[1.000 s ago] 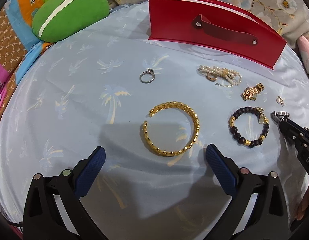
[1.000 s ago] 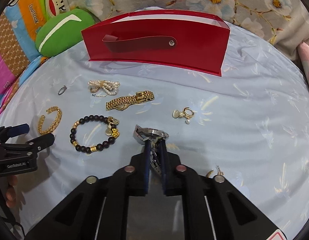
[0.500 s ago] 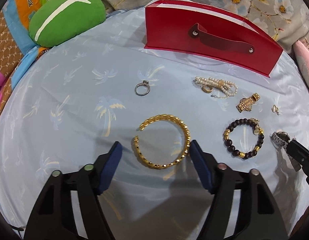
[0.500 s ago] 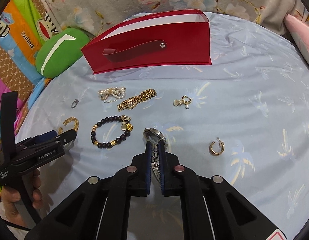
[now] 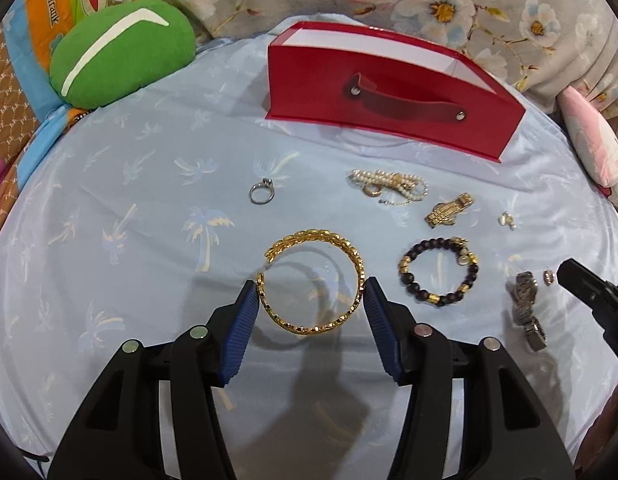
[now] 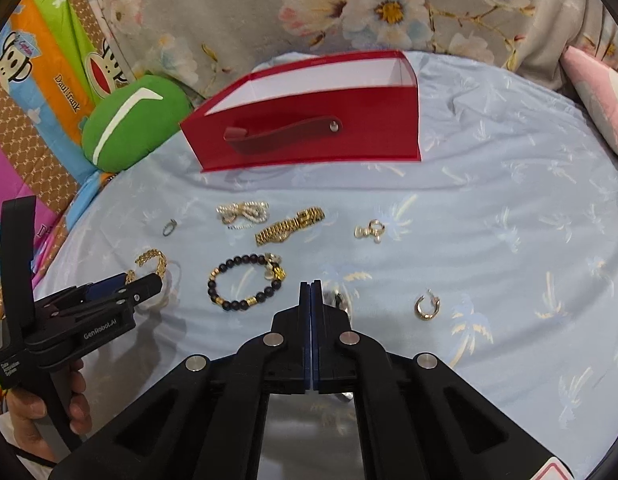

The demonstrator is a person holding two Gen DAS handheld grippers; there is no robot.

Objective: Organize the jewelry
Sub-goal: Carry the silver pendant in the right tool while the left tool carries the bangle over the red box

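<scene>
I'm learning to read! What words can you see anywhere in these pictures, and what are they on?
"GenRobot.AI" on the left tongs.
"Daul frank" on the monkey blanket.
Small white lettering low on the same tongs' handle: too blurred to read.
Red sign at the picture's bottom corner: cut off.
The red box carries no words.

Bare cloth (image 6: 509, 220) open rightward, jewelry cluster crowding left, red box (image 6: 309, 136) seemingly blocking far edge
</scene>
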